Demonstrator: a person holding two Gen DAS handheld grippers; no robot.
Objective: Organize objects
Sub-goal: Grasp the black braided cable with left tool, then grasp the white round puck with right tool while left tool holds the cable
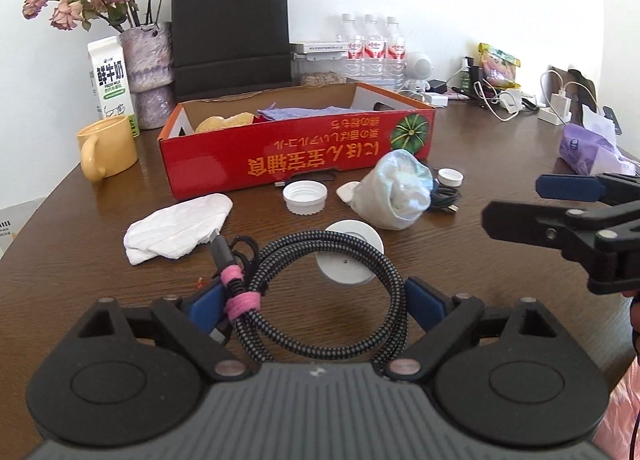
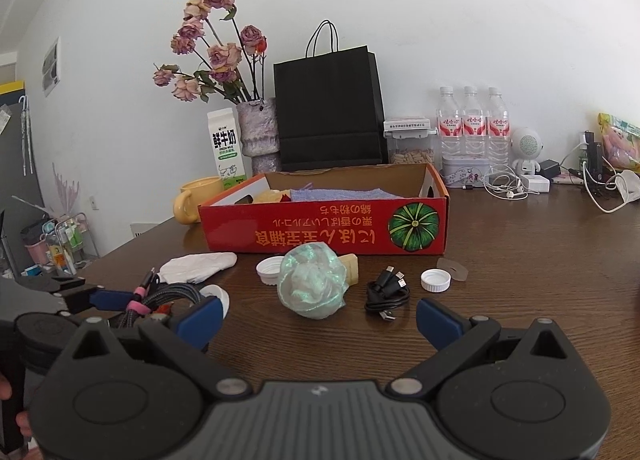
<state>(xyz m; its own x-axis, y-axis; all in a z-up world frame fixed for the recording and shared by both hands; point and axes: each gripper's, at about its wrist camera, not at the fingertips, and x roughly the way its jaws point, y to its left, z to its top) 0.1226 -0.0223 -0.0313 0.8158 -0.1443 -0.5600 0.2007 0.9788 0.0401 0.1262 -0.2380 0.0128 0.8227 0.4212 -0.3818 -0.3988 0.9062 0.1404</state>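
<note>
From the left wrist camera we see the left gripper (image 1: 318, 302) spread wide, with the coiled braided cable (image 1: 320, 288) lying between its blue pads (image 1: 206, 306); the left pad sits against the coil at its pink tie (image 1: 240, 300), while the right pad looks just clear of it. Under the coil peeks a white round disc (image 1: 352, 256), and to the left lies a folded white cloth (image 1: 176, 228). Further off sits the red cardboard box (image 1: 296, 148), with a white jar lid (image 1: 305, 196) and a crumpled plastic bundle (image 1: 400, 188) near its front wall. The right gripper (image 1: 516, 204) pokes in from the right edge. Over to the right wrist camera: the right gripper (image 2: 318, 320) stands spread over bare brown table (image 2: 520, 260), nothing between its pads. Just beyond it rest the plastic bundle (image 2: 312, 284) and a small black cable (image 2: 386, 294), with a white cap (image 2: 435, 280) further right. At the left, the left gripper (image 2: 154, 304) straddles the braided cable (image 2: 164, 298).
</note>
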